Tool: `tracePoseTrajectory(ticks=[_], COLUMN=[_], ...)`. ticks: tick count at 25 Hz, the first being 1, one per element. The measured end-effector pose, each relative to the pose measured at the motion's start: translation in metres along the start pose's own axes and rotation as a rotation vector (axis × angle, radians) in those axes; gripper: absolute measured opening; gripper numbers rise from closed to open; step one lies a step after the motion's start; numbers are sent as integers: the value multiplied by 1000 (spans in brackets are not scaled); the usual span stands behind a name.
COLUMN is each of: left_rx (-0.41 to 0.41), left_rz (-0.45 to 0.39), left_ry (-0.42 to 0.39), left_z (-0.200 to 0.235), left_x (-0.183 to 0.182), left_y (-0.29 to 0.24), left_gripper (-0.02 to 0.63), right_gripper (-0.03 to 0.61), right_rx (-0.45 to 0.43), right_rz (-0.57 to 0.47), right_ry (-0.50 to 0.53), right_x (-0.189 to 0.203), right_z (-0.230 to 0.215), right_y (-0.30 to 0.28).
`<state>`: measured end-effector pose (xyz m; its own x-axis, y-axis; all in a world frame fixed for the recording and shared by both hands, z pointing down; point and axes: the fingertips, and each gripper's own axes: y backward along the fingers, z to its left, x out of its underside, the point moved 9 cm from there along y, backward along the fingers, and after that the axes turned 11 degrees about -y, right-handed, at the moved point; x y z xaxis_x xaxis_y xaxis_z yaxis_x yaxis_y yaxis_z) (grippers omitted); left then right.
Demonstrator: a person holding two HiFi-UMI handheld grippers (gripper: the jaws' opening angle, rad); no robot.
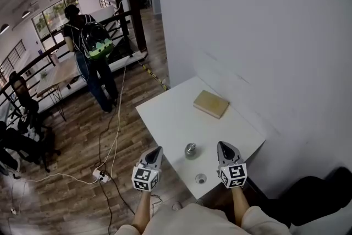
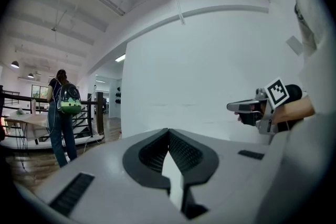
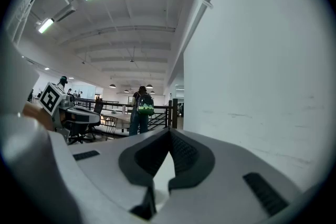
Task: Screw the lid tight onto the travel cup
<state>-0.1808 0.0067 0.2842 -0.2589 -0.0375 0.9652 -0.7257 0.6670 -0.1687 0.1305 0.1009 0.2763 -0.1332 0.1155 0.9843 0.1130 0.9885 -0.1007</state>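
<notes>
Flanking cup (image 1: 191, 150), left tongs (image 1: 158, 149), right tongs (image 1: 223, 146) closed, empty; lid (image 1: 201, 178) near table (image 1: 170, 118) edge, tan block (image 1: 210, 103) beyond.

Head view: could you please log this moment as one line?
left gripper shut, empty | right gripper shut, empty | lid off cup, on table

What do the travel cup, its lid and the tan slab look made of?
The travel cup looks like brushed metal: silver-grey with a dull glint. The lid is a pale grey ring, plastic or metal; too small to tell. The tan slab is matte and flat-edged, probably wood or cardboard.
</notes>
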Motion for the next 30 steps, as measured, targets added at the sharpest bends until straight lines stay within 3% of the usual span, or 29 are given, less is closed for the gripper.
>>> tracePoseTrajectory(ticks=[30], left_rx=[9], left_rz=[-9], left_ry=[-8], left_z=[3], left_x=[-5], left_y=[-21], left_gripper=[8], right_gripper=[-2], right_rx=[-4], right_rz=[11], right_ry=[5], right_x=[1], right_z=[2], right_y=[-17])
